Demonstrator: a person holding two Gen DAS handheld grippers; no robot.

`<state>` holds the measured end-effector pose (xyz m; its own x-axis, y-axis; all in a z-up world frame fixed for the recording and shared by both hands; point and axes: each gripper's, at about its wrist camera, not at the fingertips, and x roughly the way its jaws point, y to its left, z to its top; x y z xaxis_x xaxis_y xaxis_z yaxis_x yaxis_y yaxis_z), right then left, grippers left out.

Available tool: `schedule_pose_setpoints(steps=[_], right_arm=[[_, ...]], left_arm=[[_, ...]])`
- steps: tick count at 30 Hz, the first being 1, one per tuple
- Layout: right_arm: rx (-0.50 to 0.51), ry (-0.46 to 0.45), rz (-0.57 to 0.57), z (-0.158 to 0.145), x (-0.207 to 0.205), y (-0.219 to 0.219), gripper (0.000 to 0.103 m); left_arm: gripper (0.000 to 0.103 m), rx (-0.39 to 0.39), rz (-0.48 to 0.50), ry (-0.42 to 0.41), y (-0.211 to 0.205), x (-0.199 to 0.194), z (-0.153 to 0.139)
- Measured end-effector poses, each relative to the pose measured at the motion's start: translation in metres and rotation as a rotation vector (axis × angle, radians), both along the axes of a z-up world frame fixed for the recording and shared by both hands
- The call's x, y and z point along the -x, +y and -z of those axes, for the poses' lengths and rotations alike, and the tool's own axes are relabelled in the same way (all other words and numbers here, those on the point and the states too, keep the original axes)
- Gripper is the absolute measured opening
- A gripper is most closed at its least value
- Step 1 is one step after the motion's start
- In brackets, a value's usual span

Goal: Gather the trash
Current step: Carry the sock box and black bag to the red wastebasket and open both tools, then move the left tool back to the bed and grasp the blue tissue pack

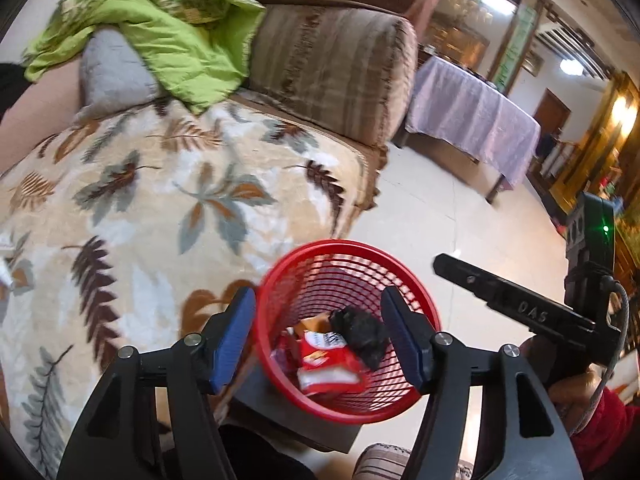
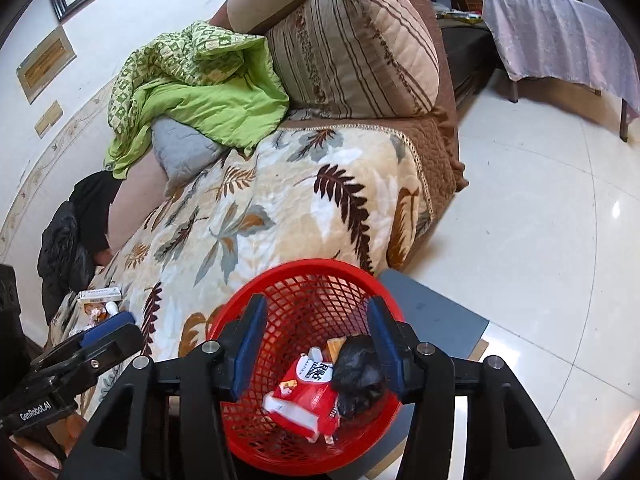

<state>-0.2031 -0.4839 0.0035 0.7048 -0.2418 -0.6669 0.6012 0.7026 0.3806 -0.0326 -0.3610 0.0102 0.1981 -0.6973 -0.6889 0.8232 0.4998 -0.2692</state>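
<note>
A red mesh basket [image 1: 280, 280] [image 2: 240, 312] stands on a dark stool beside the sofa. Inside lie a red and white snack wrapper [image 1: 328, 364] [image 2: 304, 396], a crumpled black bag [image 1: 362, 332] [image 2: 356, 372] and an orange scrap [image 1: 312, 322]. My left gripper [image 1: 320, 340] is open and empty above the basket. My right gripper [image 2: 316, 348] is open and empty above the basket too. The right gripper's body shows in the left wrist view [image 1: 520, 312]; the left gripper shows in the right wrist view [image 2: 100, 340]. More litter, a white box [image 2: 98, 295] and small wrappers [image 2: 96, 314], lies on the sofa's leaf-print blanket at the far left.
The sofa carries a leaf-print blanket [image 1: 160, 200] [image 2: 260, 220], a green quilt [image 1: 180, 40] [image 2: 200, 92], a grey pillow [image 2: 180, 148] and a striped cushion [image 2: 360, 40]. Black clothing [image 2: 80, 220] lies at the sofa's far end. A cloth-covered table [image 1: 472, 120] [image 2: 560, 20] stands across the pale tiled floor [image 2: 540, 240].
</note>
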Motion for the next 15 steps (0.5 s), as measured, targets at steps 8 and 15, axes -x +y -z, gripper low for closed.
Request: schedule_pose_setpoints(steps=[8,15], right_arm=[[-0.002,-0.027,-0.120,-0.006,-0.038,0.036,0.057],[0.033,-0.018,-0.259,-0.005,-0.075,0.086,0.057]], left_arm=[[0.065,-0.005,-0.150,-0.056,0.069,-0.032,0.000],[0.065,0.003,-0.278,-0.061,0.132,-0.059,0.001]])
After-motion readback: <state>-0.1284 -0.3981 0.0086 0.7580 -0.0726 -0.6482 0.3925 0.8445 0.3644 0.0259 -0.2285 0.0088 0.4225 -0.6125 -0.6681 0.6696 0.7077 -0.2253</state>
